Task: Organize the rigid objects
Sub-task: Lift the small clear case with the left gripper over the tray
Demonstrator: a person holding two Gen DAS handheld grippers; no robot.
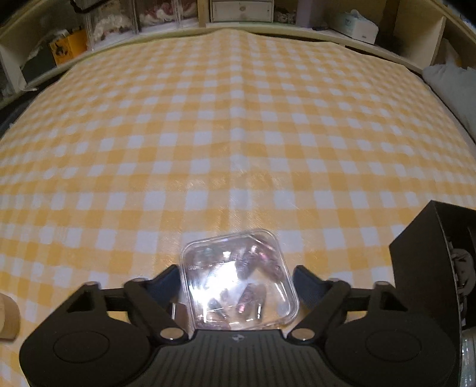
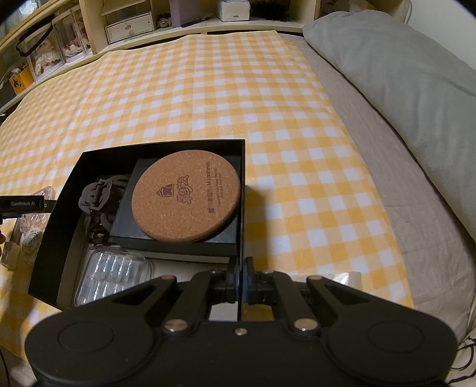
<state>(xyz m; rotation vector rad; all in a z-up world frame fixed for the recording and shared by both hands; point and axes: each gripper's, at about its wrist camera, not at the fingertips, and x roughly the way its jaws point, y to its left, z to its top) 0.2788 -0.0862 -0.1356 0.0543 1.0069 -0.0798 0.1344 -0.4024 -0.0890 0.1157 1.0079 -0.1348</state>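
**Left gripper astride the clear case, right clamped on the box wall**

Left gripper [image 1: 235, 277]: wide open, pointing steeply down at the yellow-and-white checked cloth [image 1: 208, 134]. Between its fingers, a small clear case [image 1: 255, 300], square with rounded corners, lying flat on the cloth and turned a little askew. Inside the case, several small purplish pieces, too blurred by glare to name. Fingertips just beside the case's left and right sides; cannot tell whether either pad touches it, and no squeeze visible.

Right gripper [image 2: 241, 268]: closed tight on the thin right wall of the black box [image 2: 68, 190], one pad inside the wall and one outside. Box open at the top, resting on the same cloth, just right of the clear case in the left wrist view.

In the box, seen from the right wrist:
- a round cork coaster [image 2: 186, 196] with printed marks, lying on a flat black case [image 2: 131, 220] toward the far right corner;
- a dark chain-like item [image 2: 98, 193] against the left wall, beside the flat case;
- a clear ribbed tray [image 2: 113, 274] at the near side, partly hidden behind the gripper's body.

Beyond the cloth, cluttered shelves [image 2: 128, 26] along the far edge. To the right, a grey pillow [image 2: 386, 59] well apart from the box.
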